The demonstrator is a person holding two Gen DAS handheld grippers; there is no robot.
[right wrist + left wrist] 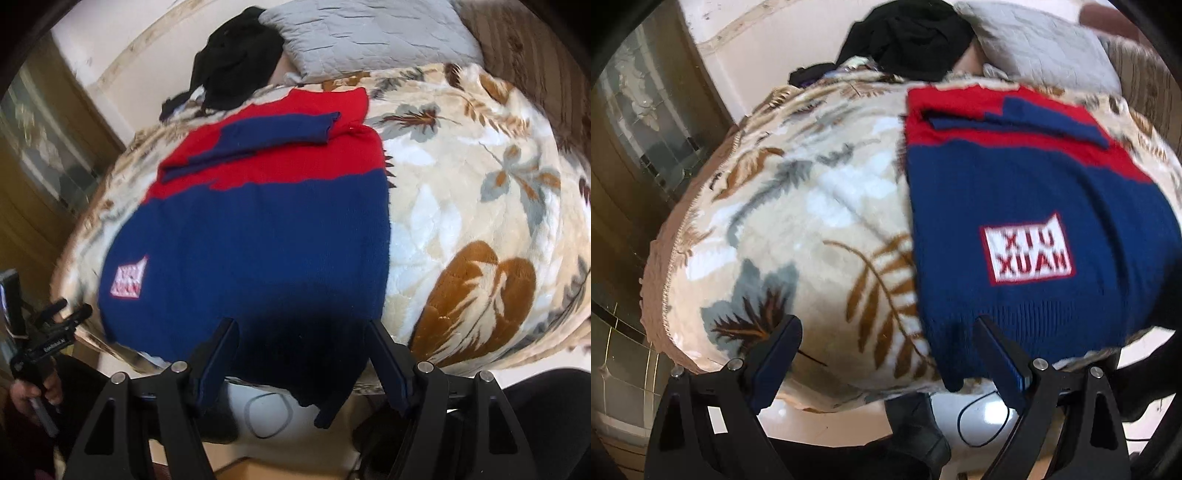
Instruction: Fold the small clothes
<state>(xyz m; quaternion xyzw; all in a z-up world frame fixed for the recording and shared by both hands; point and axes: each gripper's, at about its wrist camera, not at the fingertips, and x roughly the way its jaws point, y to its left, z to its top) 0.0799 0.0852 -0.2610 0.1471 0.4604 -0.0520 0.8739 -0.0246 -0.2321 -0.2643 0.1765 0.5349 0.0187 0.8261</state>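
Note:
A small navy and red knit sweater lies flat on a leaf-patterned blanket, sleeves folded across its red top, a white "XIU XUAN" patch near its hem. The sweater also shows in the left wrist view. My left gripper is open and empty, at the sweater's near left hem corner, mostly over bare blanket. My right gripper is open and empty, hovering over the near hem at the sweater's right side. The left gripper shows in the right wrist view at the far left, held by a hand.
The blanket covers a bed; its near edge drops to a pale floor with a black cable. A black garment pile and a grey pillow lie at the head. A glass-panelled door stands left.

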